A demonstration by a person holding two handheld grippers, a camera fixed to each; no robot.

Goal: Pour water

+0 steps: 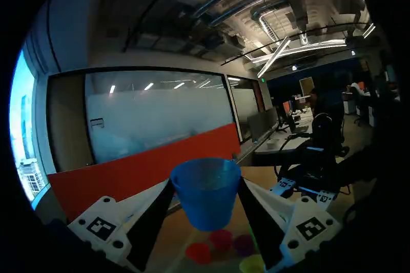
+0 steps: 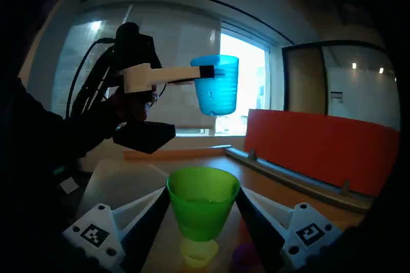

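My left gripper is shut on a translucent blue cup, held upright above the wooden table. In the right gripper view that same blue cup hangs high at the centre, gripped by the left gripper's white fingers, with a hand holding the tool. My right gripper is shut on a green cup, upright, lower than the blue cup and nearer the camera. Water level in either cup is hard to tell.
Small coloured cups lie on the table below: red, pink, purple, yellow-green; a yellow one sits under the green cup. An orange divider panel runs along the desk. Office desks and chairs stand farther off.
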